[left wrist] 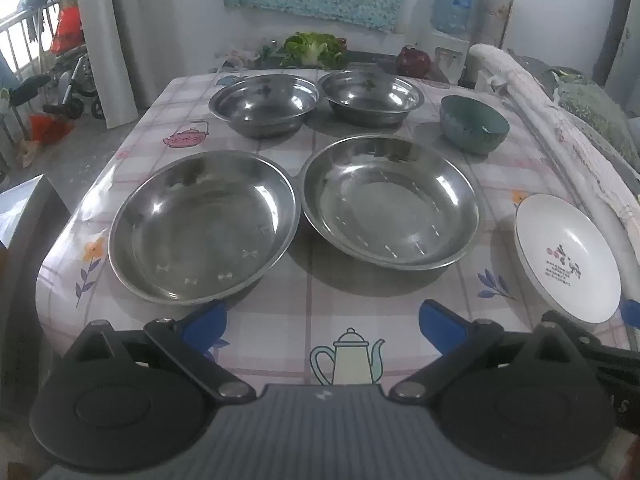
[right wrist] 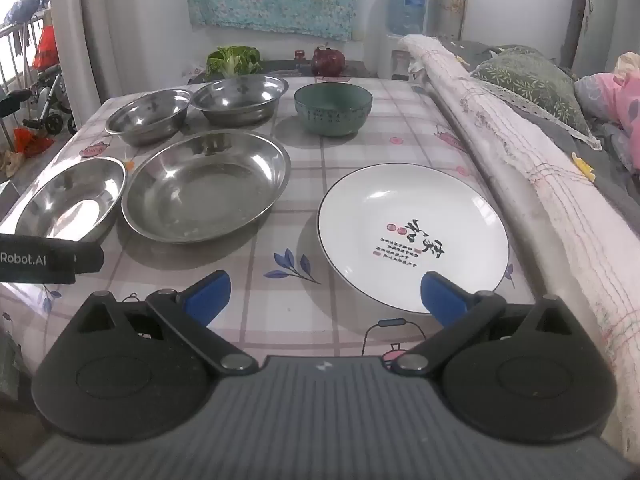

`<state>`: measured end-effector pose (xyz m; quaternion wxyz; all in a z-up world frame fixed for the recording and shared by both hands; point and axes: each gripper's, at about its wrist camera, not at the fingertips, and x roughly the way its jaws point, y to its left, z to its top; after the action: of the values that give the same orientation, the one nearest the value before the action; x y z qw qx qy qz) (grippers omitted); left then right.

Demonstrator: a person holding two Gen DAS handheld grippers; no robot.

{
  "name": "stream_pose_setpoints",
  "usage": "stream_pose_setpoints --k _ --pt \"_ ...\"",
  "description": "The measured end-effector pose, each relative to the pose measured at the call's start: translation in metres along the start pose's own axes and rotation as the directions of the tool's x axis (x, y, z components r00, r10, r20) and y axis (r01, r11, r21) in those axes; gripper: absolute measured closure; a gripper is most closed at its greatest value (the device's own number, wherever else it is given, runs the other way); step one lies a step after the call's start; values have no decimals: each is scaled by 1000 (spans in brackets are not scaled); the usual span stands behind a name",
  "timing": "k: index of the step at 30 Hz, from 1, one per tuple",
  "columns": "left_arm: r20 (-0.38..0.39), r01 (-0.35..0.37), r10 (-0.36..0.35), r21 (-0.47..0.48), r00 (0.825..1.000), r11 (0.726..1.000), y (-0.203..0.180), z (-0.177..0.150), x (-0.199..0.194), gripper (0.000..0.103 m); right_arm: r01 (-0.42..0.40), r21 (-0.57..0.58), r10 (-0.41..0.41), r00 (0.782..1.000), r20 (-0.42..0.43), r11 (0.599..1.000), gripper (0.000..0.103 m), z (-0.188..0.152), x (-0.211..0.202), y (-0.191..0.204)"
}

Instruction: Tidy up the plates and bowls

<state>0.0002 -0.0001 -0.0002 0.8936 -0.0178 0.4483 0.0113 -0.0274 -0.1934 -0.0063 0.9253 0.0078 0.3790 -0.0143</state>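
Two wide steel plates lie side by side on the table: the left steel plate [left wrist: 204, 226] [right wrist: 72, 200] and the right steel plate [left wrist: 390, 202] [right wrist: 206, 186]. Behind them stand two steel bowls, one left [left wrist: 264, 104] [right wrist: 148, 116] and one right [left wrist: 372, 96] [right wrist: 238, 98]. A teal bowl [left wrist: 474, 124] [right wrist: 333, 109] sits further right. A white plate [left wrist: 566, 258] [right wrist: 412, 236] with printed writing lies at the near right. My left gripper [left wrist: 324, 322] hovers open over the near tablecloth, nothing between its blue fingers. My right gripper [right wrist: 324, 296] is open, its right finger over the white plate's near rim.
A checked tablecloth [left wrist: 312, 304] [right wrist: 280, 308] covers the table. A padded rail [right wrist: 520, 168] runs along the table's right side, bedding beyond it. Lettuce [left wrist: 314, 50] and a dark red object [left wrist: 414, 60] sit past the far edge. The left gripper's black body [right wrist: 48, 258] shows at left.
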Motion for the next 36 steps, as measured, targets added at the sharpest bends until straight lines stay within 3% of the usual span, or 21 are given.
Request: stream_pose_setpoints --k 36 --pt "-10 50 -49 65 999 997 -17 -8 -4 0 4 -8 -5 999 -40 1000 1 1 8 -9"
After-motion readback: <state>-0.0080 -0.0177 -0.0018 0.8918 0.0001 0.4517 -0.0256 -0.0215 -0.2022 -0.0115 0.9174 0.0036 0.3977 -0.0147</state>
